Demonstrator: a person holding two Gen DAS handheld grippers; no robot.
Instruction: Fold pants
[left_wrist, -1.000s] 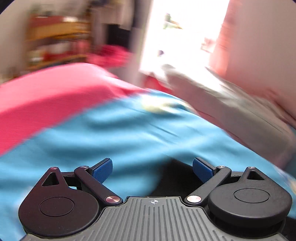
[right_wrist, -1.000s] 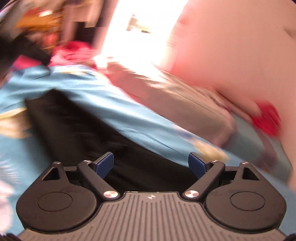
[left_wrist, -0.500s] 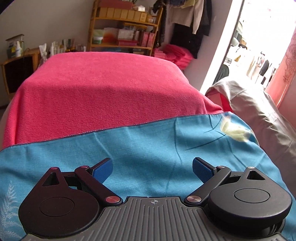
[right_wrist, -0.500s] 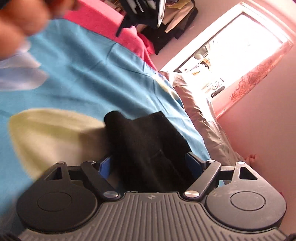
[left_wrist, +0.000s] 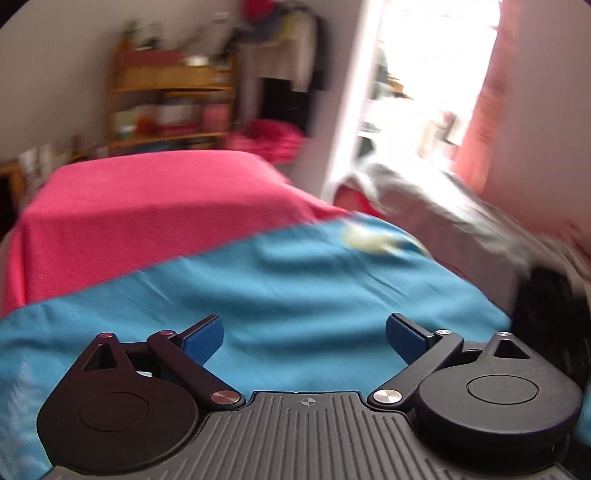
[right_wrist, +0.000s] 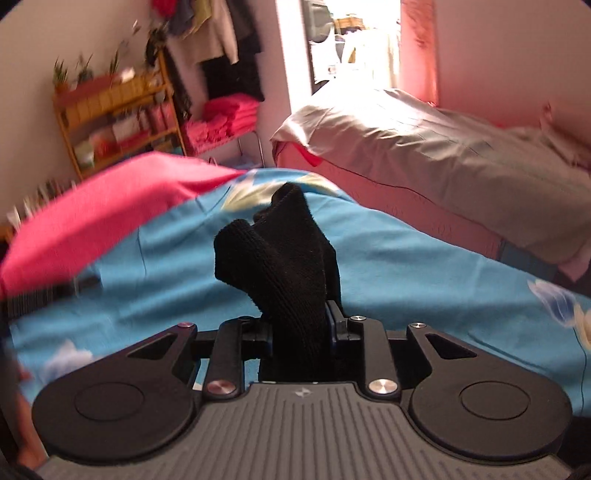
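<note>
The black pants (right_wrist: 284, 254) bunch up out of my right gripper (right_wrist: 300, 325), whose jaws are closing with the knit cloth pinched between the blue pads; the fabric stands lifted above the blue sheet (right_wrist: 406, 266). In the left wrist view my left gripper (left_wrist: 303, 338) is open, nothing between its fingers, over the blue sheet (left_wrist: 295, 295). A dark blurred mass at that view's right edge may be the pants (left_wrist: 550, 310); I cannot tell for certain.
A pink towel (left_wrist: 147, 199) covers the far half of the bed. A second bed with a grey cover (right_wrist: 424, 147) lies to the right. A wooden shelf (right_wrist: 114, 110), stacked pink towels (right_wrist: 225, 114) and a bright doorway (right_wrist: 351, 44) stand behind.
My right gripper has closed on the black pants and lifted them off the sheet, rolling upright. The left gripper stayed open and swung across the bed.
</note>
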